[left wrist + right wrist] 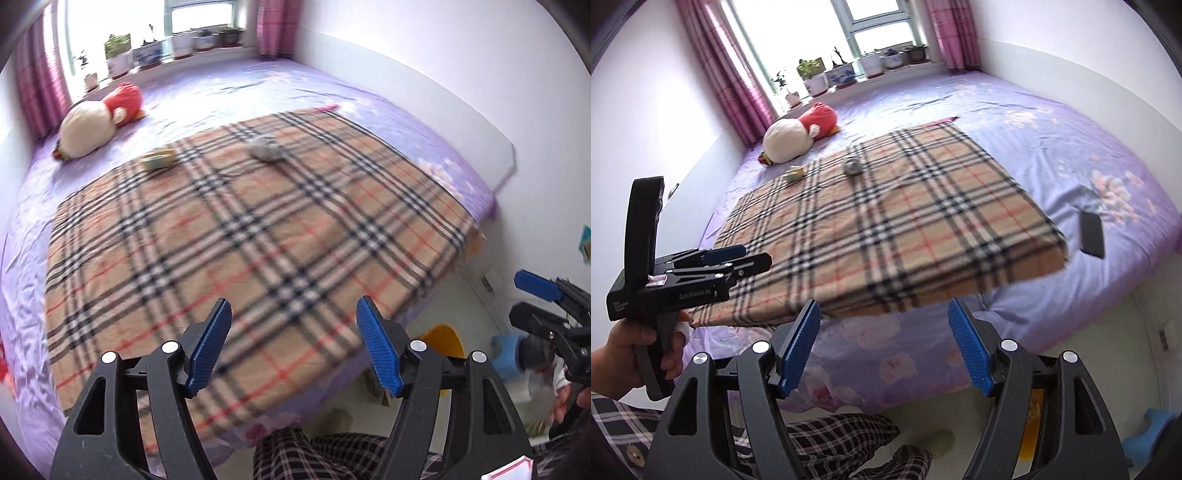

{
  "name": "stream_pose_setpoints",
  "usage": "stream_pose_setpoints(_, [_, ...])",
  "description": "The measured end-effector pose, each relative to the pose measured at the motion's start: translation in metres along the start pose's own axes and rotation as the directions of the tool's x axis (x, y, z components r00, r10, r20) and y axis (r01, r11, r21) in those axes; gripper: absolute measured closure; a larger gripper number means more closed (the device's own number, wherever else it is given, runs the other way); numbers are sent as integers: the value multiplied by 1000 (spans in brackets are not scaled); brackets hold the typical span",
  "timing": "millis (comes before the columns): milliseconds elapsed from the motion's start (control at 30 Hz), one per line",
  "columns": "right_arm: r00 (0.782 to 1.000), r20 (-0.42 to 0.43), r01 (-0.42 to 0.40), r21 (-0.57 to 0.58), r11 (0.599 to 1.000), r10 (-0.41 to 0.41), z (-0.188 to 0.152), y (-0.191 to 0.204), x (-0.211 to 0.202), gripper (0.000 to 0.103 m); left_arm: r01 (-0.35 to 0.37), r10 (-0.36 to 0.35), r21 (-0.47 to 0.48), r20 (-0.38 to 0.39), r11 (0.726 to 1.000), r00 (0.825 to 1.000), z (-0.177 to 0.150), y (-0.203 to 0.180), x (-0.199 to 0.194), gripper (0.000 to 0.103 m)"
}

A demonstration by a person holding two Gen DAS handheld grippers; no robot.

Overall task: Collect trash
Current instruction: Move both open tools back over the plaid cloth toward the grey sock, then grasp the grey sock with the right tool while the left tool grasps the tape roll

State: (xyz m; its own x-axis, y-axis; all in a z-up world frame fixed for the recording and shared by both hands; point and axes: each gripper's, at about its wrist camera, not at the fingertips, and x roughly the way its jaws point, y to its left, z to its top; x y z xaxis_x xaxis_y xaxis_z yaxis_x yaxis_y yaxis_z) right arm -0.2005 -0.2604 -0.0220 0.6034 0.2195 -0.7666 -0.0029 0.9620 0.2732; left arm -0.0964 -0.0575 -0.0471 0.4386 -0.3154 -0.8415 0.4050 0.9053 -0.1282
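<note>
Two bits of trash lie on the far part of a plaid blanket [258,240] spread on the bed: a small yellow-green carton [159,158] [793,173] and a grey crumpled wad [266,150] [851,166]. A pink strip [327,108] lies at the blanket's far edge. My left gripper [295,347] is open over the blanket's near edge, nothing between its blue pads. My right gripper [886,347] is open too, empty, above the bed's side. Each gripper shows in the other's view: the right gripper [539,301] at the right edge, the left gripper [753,256] at the left, held in a hand.
A red and white plush toy [798,134] lies near the window sill with its potted plants [849,72]. A black phone [1091,233] rests on the purple sheet at the right. On the floor by the bed are a yellow thing [443,338] and a blue object [1154,424]. Plaid trousers [849,435] are below.
</note>
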Motion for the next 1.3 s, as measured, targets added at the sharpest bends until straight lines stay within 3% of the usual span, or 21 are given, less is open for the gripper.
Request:
stream_pose_setpoints(200, [1000,0,-29,-61,998,29,33,27,28,31,-55,56,-90,15,994,998,17,55,5,31])
stream_pose_setpoints(500, [1000,-7,-28,-86,996,28,80,50,77,31,-87,90,-122,21,989,996,54,106,26,30])
stream_pose_setpoints(1300, [986,-136,79,-138,987,-98,171,65,234,31,-83,77,-132,-48,988,996,141,165,126,25])
